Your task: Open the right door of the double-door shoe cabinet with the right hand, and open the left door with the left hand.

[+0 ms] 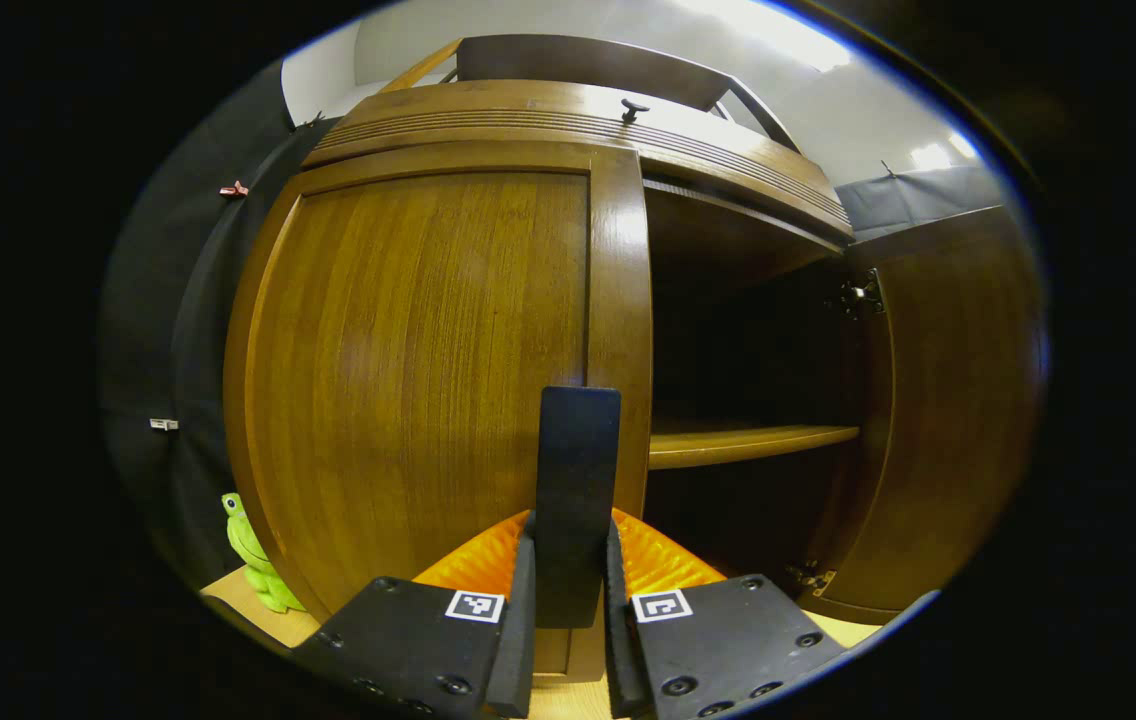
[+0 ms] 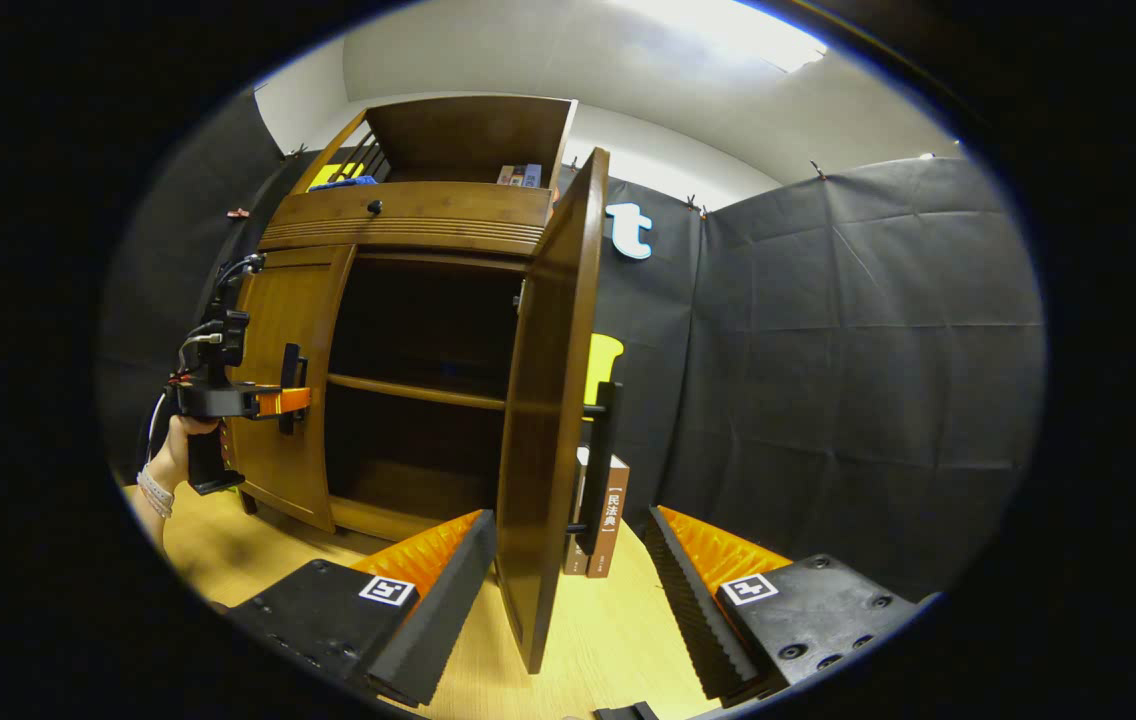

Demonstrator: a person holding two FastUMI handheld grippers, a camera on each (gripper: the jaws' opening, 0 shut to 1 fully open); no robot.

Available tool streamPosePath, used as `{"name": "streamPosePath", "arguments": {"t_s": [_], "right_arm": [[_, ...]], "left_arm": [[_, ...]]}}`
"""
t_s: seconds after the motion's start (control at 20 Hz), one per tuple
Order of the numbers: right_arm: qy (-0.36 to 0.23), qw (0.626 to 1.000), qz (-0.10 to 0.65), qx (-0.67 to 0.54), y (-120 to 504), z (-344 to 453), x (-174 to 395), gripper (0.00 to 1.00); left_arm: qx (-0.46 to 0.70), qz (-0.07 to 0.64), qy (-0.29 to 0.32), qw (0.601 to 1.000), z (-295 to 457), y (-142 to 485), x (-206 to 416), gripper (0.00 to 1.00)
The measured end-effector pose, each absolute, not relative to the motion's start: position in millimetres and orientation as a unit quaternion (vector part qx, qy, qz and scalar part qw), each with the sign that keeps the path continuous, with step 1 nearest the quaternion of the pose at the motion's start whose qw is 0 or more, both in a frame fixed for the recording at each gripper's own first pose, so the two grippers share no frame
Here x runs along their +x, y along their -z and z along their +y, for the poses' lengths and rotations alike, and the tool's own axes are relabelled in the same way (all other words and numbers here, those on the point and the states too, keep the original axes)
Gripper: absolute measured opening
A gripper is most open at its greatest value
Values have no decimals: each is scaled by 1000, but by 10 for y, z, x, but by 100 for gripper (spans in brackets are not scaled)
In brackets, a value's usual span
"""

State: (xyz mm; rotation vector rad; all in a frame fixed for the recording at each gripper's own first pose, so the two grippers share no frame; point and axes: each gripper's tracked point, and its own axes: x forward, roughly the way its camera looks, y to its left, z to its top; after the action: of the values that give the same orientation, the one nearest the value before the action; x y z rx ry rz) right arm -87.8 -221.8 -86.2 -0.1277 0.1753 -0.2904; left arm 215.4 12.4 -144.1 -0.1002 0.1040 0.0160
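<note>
1. Closest to the lens in the left gripper view, the left gripper (image 1: 573,600) has both fingers pressed against the upright dark handle (image 1: 578,480) of the left door (image 1: 418,370), one on each side of the bar, clamped on it
2. Shoe cabinet (image 2: 408,215): a warm brown wooden body with visible grain, a grooved band across its top front, a small dark knob (image 2: 375,207) in the middle of that band, and an open box-like shelf above holding a few small coloured items; it stands on a pale wooden floor (image 2: 588,640) against the black cloth wall
3. Left door: a framed panel with vertical grain, lying flat against the cabinet front or very nearly so
4. Right door (image 2: 553,400): swung well out, its edge turned toward the right gripper view, with a long dark bar handle (image 2: 603,470) on its outer face
5. Interior: dark, with one lighter wooden shelf (image 1: 748,443) across the middle and metal hinges (image 1: 858,295) on the right side
6. Right gripper (image 2: 568,590): fingers spread wide apart, one on each side of the right door's lower edge, touching nothing that can be seen
7. In the right gripper view a hand (image 2: 178,445) holds the left gripper by its grip at the left door's handle
8. Books (image 2: 600,520) stand on the floor just behind the right door
9. A green frog toy (image 1: 253,555) sits on the floor left of the cabinet
</note>
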Motion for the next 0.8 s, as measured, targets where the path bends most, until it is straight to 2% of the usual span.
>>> {"name": "streamPosePath", "arguments": {"t_s": [0.8], "right_arm": [[45,996,61,-38,814,-1227,-542,95]], "left_arm": [[-40,84,61,994,321,1323,1148,33]]}}
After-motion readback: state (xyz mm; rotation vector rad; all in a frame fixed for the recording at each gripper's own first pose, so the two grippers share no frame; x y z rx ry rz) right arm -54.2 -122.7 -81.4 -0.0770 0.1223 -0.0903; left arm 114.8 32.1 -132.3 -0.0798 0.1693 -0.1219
